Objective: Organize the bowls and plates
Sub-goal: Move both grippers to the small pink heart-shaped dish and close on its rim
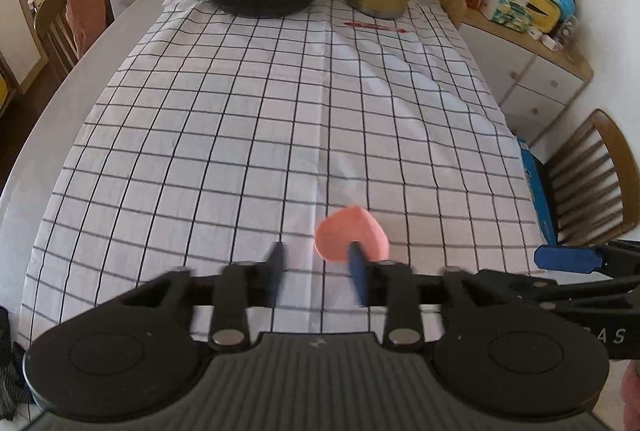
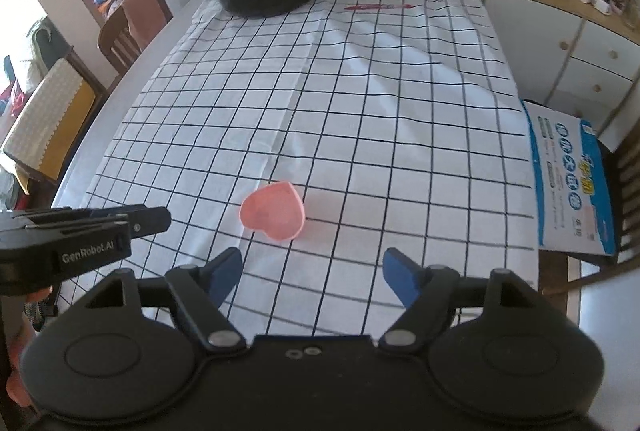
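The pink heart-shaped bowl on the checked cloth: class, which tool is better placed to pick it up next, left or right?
Probably the left tool: the pink heart-shaped bowl lies right at its right-hand fingertip. The right tool is open wider but sits further back from it.

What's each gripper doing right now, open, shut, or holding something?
Left gripper: open, holding nothing; the pink heart-shaped dish lies just beyond its fingers.
Right gripper: open wide, empty, the dish ahead of it on the checked cloth.
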Motion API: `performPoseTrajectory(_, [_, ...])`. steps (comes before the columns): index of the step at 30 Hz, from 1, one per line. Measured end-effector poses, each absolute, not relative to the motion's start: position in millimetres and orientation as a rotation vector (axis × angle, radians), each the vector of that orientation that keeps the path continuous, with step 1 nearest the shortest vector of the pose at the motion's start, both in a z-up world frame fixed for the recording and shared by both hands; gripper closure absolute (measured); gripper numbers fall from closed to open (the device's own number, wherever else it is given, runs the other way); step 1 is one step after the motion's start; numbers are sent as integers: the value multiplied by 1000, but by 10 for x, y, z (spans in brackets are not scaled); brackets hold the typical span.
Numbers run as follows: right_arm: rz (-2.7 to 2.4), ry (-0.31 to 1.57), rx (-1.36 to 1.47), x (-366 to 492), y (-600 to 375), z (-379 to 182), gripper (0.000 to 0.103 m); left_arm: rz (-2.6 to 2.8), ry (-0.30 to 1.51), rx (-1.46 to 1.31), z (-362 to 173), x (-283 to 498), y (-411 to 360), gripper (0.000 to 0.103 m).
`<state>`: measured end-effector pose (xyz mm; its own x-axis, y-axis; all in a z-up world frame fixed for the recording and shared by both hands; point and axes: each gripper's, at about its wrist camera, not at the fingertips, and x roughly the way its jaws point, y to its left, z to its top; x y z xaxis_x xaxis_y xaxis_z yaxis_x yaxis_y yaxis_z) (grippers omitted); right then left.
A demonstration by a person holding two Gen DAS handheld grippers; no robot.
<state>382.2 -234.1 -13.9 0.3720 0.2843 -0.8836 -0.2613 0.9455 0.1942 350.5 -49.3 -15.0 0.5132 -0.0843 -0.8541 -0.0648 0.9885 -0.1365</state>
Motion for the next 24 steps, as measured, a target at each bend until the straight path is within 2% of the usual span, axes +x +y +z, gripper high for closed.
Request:
performPoseTrajectory(1, [355,1142,18,3862,-2328,-166,26,-8,1029,-160,-163,3534,-477,49])
performPoseTrajectory(6, [383,1168,21,4092,-2257,-336,26,-10,1056,-177,-306,3767,-419,47])
performPoseTrajectory(9, [412,1186,20,4226,-2217,-462,23,1,1059,-160,-402,3865,-417,47])
performPoseTrajectory(15, [471,1199,-46,4390,-2025,-741,23,31,1105,-153,-664,4067,-417,47])
performPoseTrajectory(24, [539,1215,-31,4506,-1932,-1011,29,3,1182,-173,-1038,4240,-456,47])
